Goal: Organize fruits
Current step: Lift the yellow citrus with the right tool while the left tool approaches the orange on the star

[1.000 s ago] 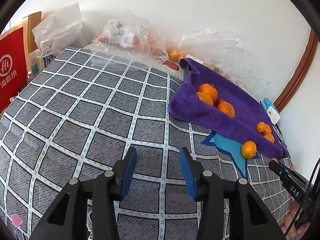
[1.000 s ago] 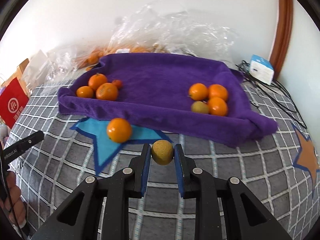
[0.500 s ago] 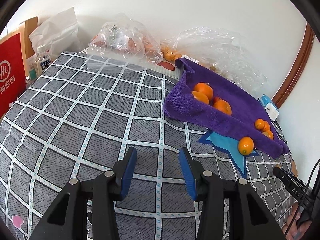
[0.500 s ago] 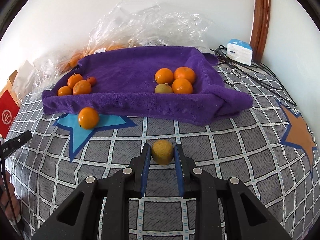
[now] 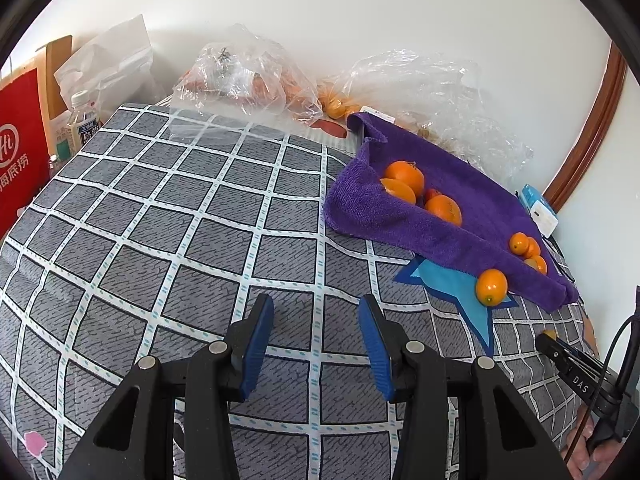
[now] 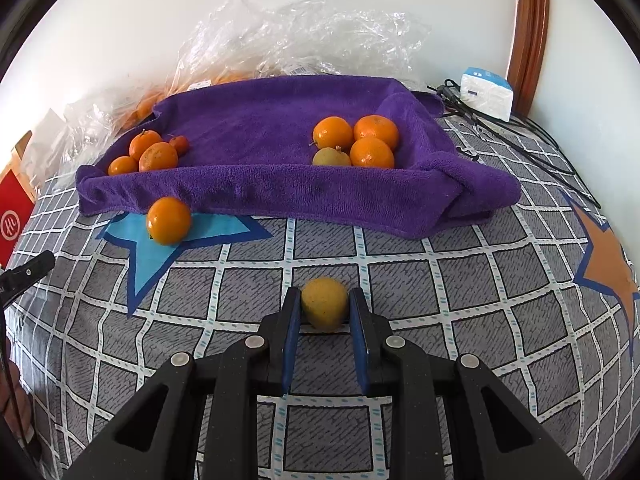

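My right gripper (image 6: 325,304) is shut on a yellow-green fruit (image 6: 324,307), held just above the checked bedspread in front of the purple towel (image 6: 264,184). The towel holds several oranges on its left (image 6: 158,156) and several fruits on its right (image 6: 372,152), one of them yellow-green (image 6: 331,157). A loose orange (image 6: 168,220) lies on the blue star by the towel's front edge; it also shows in the left wrist view (image 5: 491,286). My left gripper (image 5: 316,330) is open and empty over the bedspread, left of the towel (image 5: 400,220).
Clear plastic bags (image 5: 248,76) with more fruit lie along the wall behind the towel. A red carton (image 5: 18,152) and a bottle (image 5: 82,122) stand at the far left. A white box (image 6: 486,94) and black cables (image 6: 520,140) lie at the right.
My right gripper has drawn back from the towel and shifted right with the yellow-green fruit held. The left gripper has shifted slightly and stays open.
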Demonstrator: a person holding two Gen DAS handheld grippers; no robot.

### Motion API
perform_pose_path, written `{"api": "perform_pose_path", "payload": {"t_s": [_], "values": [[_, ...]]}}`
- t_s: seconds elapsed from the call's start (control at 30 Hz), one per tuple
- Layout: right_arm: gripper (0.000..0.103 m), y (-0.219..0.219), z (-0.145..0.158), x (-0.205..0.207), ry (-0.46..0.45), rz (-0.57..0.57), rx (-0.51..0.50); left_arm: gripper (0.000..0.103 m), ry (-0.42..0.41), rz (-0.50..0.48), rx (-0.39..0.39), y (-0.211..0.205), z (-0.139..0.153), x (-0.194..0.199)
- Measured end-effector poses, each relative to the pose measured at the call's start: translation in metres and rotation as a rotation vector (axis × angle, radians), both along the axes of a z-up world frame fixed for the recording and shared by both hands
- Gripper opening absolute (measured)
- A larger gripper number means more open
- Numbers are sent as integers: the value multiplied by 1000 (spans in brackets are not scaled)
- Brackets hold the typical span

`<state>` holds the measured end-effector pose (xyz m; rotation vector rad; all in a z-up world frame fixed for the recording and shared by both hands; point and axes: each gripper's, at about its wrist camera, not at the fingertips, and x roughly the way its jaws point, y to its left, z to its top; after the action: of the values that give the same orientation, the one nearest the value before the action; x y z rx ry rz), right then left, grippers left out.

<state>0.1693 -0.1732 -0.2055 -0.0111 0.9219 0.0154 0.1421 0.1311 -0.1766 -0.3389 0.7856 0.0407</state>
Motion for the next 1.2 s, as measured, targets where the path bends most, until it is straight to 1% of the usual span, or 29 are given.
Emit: {"api": "perform_pose_path", "payload": {"t_s": [0.17,0.33,0.43,0.5,0.53,0.6,0.7,0.73,0.9,1.0,1.03,1.1,1.2], "values": [[24,-1,3,-3,-5,-1,7,42,5,-6,2,0,-1,1],[24,-5,10,-5,-14,-11,34,42,14,-29,10,-3,-1,2],[24,-4,14,-5,-22,-4,28,42,19,-40,5,-4,0,2],[24,-4,17,-6,-30,-4,14,48,27,-50,0,-6,0,1],[24,-4,20,-7,-36,-2,8,50,30,-60,-1,-7,1,0],[24,-5,24,-9,-48,4,3,55,35,-69,20,-11,2,-2],[24,-8,29,-10,-60,6,1,55,72,-69,40,-14,-1,0],[24,-9,30,-11,-61,5,2,56,65,-69,42,-14,-1,-1],[24,-17,33,-11,-69,1,29,57,84,-37,25,-12,0,-5],[24,-19,31,-12,-69,1,26,57,112,-36,51,-18,1,-3],[24,-20,31,-12,-68,1,27,57,120,-43,46,-19,3,-2],[24,-24,32,-14,-73,0,30,56,117,-74,10,-24,8,2],[24,-31,36,-16,-84,-9,22,58,84,-110,21,-39,20,11]]}}
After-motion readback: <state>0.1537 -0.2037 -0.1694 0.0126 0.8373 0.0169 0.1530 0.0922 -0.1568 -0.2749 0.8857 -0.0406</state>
